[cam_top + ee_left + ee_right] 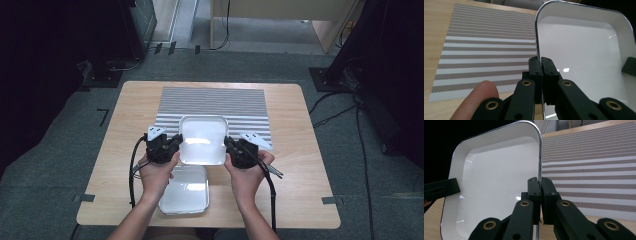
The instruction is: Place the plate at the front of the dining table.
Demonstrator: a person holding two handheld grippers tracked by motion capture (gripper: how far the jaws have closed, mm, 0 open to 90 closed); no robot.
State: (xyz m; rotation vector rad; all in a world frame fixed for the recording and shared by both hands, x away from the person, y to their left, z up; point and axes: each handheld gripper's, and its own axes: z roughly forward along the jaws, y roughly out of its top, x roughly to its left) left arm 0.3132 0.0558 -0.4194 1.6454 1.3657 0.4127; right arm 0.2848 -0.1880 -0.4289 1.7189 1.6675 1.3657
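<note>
A white square tray with a shiny rim is held between my two grippers, just above the near edge of the striped placemat. My left gripper is shut on the tray's left rim; its jaws pinch the thin edge. My right gripper is shut on the right rim, and its jaws clamp it the same way. The other gripper's black jaw tip reaches in at the tray's far side.
A second white tray lies on the wooden table near the front edge, between the person's forearms. Cables trail from both grippers. Dark equipment and floor cables surround the table.
</note>
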